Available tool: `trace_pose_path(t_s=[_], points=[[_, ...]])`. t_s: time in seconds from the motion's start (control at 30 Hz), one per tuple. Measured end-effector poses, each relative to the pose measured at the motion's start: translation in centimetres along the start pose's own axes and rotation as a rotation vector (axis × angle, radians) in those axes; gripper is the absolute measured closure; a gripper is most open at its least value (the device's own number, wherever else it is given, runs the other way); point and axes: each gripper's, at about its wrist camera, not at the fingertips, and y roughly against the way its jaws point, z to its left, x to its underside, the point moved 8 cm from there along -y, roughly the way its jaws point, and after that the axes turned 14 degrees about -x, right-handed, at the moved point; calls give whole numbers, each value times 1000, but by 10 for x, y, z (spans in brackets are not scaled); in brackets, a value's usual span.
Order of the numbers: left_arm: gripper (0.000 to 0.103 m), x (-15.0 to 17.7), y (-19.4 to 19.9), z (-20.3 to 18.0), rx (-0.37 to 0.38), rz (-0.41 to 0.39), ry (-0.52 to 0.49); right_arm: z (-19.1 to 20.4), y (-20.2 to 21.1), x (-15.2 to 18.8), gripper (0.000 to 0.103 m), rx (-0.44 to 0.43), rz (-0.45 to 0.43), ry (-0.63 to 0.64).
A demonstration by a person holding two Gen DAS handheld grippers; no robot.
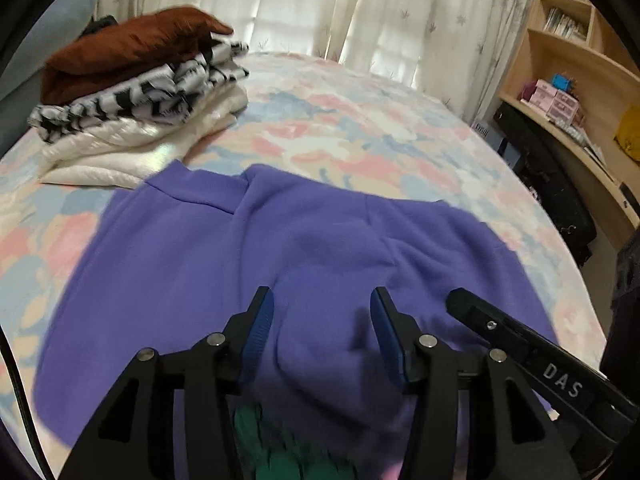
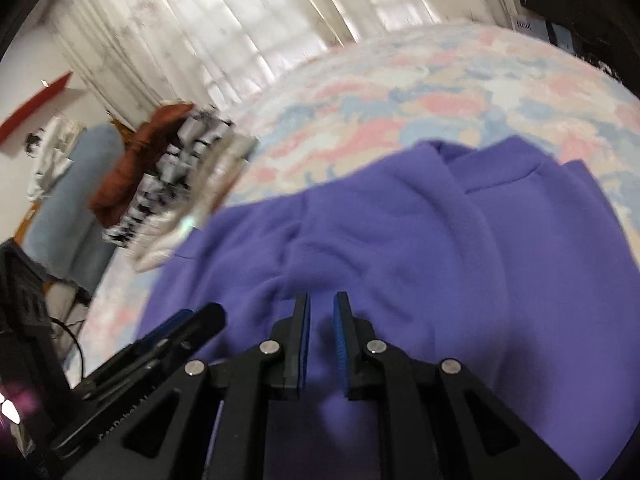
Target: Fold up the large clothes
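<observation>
Curtains (image 1: 280, 4) hang lit behind a bed (image 1: 360, 120) covered in a pastel pink, blue and cream patterned sheet. Wooden shelves (image 1: 568, 40) with books and small boxes stand at 2 o'clock in the left wrist view.

Purple sweatshirt (image 1: 248, 264) lies spread on the bed, filling the lower middle of both views; its ribbed band shows at 11 o'clock in the left wrist view and at 2 o'clock in the right wrist view. Fabric is creased, with folds running through the middle.

Stack of folded clothes (image 1: 136, 92) sits at 10 o'clock of the sweatshirt in the left wrist view: brown piece on top, black-and-white patterned piece below, white piece at the bottom. Its near corner lies just beside the sweatshirt's edge.

Left tongs (image 1: 322, 304): wide apart, blue pads facing inward, over the purple fabric with nothing pinched between the tips. A green patch (image 1: 276, 452) shows under them at 6 o'clock.

Right tongs (image 2: 322, 308): narrow gap, tips over the sweatshirt; purple cloth shows through the gap, and no grip on it can be made out. Right wrist view is motion-blurred.

Both tongs sit close side by side.
</observation>
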Motion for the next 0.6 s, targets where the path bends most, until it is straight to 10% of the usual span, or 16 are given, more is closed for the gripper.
trace_pose_path(t_s=[0.6], points=[[36, 75, 163, 78, -100, -19, 42, 91, 130, 93, 91, -41, -27, 96]])
